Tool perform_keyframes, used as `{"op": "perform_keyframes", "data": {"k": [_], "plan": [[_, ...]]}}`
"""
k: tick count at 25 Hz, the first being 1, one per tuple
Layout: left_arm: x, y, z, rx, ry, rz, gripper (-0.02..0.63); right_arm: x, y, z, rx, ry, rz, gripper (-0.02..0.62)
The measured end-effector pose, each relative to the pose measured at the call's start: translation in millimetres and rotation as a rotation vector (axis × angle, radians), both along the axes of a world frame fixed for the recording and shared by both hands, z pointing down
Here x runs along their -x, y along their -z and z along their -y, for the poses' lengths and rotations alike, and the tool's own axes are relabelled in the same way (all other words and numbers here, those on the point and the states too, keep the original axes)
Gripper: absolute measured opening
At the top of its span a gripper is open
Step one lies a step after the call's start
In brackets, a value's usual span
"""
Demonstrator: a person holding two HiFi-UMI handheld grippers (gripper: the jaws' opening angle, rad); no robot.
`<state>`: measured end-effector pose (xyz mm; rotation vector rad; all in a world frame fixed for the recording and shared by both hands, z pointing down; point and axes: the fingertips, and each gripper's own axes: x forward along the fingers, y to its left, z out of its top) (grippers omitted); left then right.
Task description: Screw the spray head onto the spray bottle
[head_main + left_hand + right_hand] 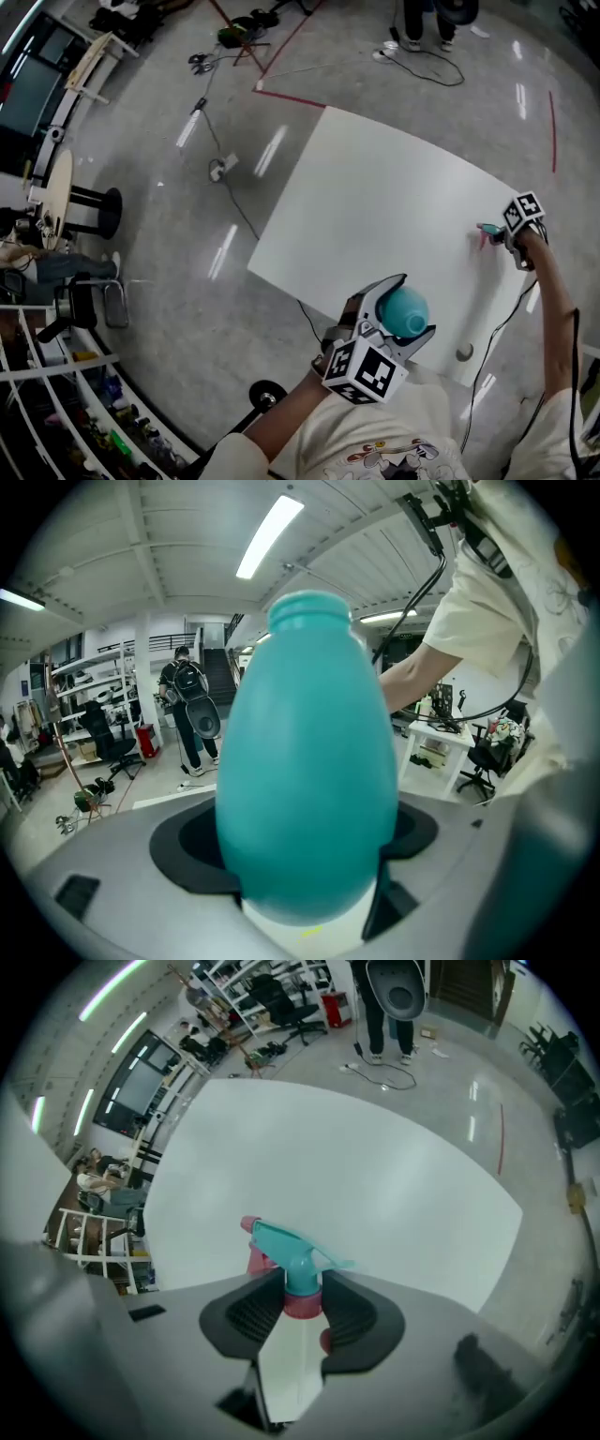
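My left gripper (397, 315) is shut on a teal egg-shaped spray bottle (407, 310), held low over the near edge of the white table (375, 197). In the left gripper view the bottle (305, 761) fills the middle, its open neck (309, 607) pointing up and away, with no head on it. At the table's right side my right gripper (507, 234) is shut on the spray head (488, 232). The right gripper view shows that spray head (292, 1252), teal with a pink nozzle, and its pink collar (302, 1303) is clamped between the jaws above the table.
A small grey round thing (464, 352) lies on the table near its front edge. A cable (502, 323) hangs over the right edge. A person (427, 23) stands on the floor beyond the table, with cables (220, 112) and red tape lines. Shelves (56, 394) stand at the left.
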<state>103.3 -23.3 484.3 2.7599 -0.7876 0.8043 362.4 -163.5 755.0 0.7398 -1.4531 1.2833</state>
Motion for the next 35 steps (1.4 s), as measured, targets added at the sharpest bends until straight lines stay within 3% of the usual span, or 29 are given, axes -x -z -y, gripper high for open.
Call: {"op": "perform_keyframes", "data": {"k": [3, 9, 14, 17, 20, 23, 29, 32, 35], "plan": [[48, -9, -5, 0.005, 0.04, 0.0, 0.425, 88, 17, 11, -0.085, 0.051, 0.122, 0.121], [76, 14, -2, -0.01, 0.12, 0.023, 0.425, 200, 94, 38, -0.194, 0.168, 0.366, 0.121], [131, 25, -4, 0.007, 0.227, 0.048, 0.425, 319, 167, 44, -0.252, 0.24, 0.613, 0.121], [151, 26, 0, 0.027, 0.277, 0.024, 0.425, 373, 206, 42, -0.28, 0.293, 0.714, 0.121], [167, 27, 6, 0.042, 0.302, 0.001, 0.425, 410, 243, 37, -0.305, 0.297, 0.78, 0.121], [183, 32, 13, 0.06, 0.311, -0.014, 0.425, 446, 297, 34, -0.367, 0.318, 0.909, 0.121], [224, 31, 27, 0.125, 0.291, -0.053, 0.425, 499, 376, 45, -0.538, 0.365, 0.986, 0.121], [223, 26, 39, 0.169, 0.247, -0.076, 0.425, 501, 409, 52, -0.636, 0.361, 1.022, 0.121], [197, 21, 42, 0.202, 0.183, -0.074, 0.425, 474, 442, 49, -0.723, 0.31, 1.059, 0.121]]}}
